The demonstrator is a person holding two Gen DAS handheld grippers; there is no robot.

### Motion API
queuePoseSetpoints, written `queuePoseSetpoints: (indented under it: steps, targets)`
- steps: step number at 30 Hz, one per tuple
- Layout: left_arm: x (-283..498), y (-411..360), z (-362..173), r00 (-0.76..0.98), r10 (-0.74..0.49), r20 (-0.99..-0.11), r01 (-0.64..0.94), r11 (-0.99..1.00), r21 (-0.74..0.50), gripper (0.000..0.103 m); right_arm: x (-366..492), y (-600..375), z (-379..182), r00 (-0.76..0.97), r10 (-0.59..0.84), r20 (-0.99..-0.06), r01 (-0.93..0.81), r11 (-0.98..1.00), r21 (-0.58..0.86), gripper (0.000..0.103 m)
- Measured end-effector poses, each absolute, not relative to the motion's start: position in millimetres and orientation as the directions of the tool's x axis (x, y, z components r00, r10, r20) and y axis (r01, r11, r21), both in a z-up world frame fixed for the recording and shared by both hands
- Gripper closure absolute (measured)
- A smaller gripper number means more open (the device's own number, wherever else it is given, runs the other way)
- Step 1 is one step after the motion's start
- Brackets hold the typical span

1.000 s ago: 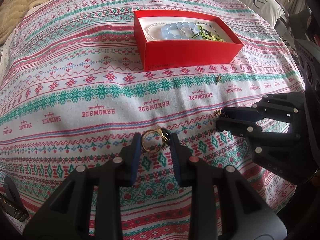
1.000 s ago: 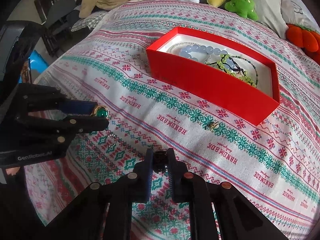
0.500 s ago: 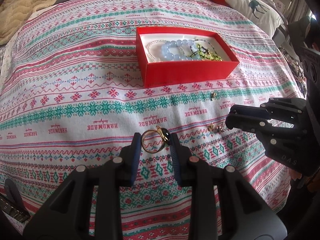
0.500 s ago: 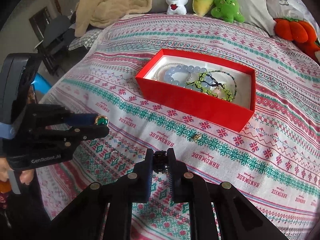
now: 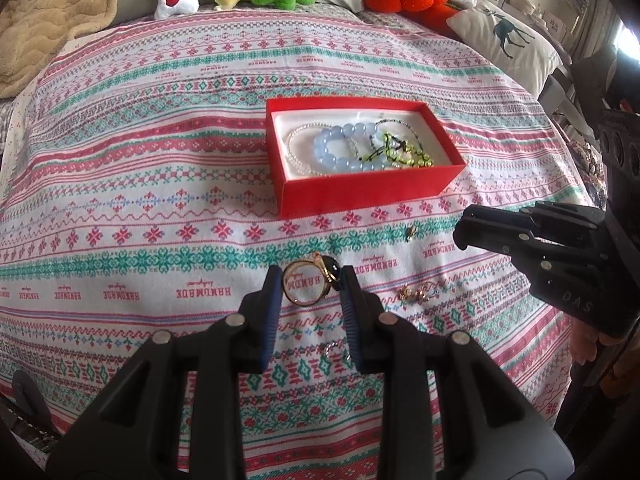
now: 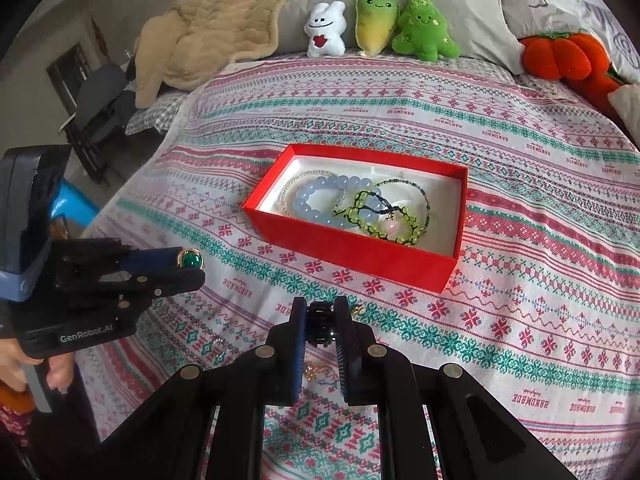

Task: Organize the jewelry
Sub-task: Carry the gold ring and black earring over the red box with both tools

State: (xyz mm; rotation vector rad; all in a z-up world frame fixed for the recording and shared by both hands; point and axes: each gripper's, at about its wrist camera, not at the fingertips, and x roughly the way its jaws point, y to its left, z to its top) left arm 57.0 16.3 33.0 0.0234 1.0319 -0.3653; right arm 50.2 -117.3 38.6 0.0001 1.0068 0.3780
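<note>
My left gripper is shut on a gold ring with a dark green stone, held above the patterned bedspread; its green stone shows at the fingertips in the right wrist view. My right gripper is shut on a small black beaded piece. Beyond both stands an open red box holding a blue bead bracelet, a clear bead strand and green cord bracelets. Small gold pieces and a tiny gold item lie loose on the cloth.
Plush toys, an orange pumpkin cushion, pillows and a beige blanket line the far edge of the bed. A chair stands off the bed's left side. A hand holds the left gripper's handle.
Both grippers have risen from the bedspread with their pieces still held, so the red box looks smaller and farther. The small gold pieces beside the right gripper have come into view.
</note>
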Motion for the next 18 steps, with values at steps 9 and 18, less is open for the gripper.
queuePoseSetpoints:
  steps: [9,18]
  targets:
    - [74,7,41,0.486,-0.303,-0.82,0.305,0.938,-0.165,0.072,64,-136,47,0.532,0.28,-0.799,-0.245,0.954,0.171,0.09]
    - [100,-6,43,0.528,-0.308,-0.791,0.285,0.942,-0.177,0.072,88,-153,48,0.574,0.257,-0.778,-0.171,0.966,0.193,0.09]
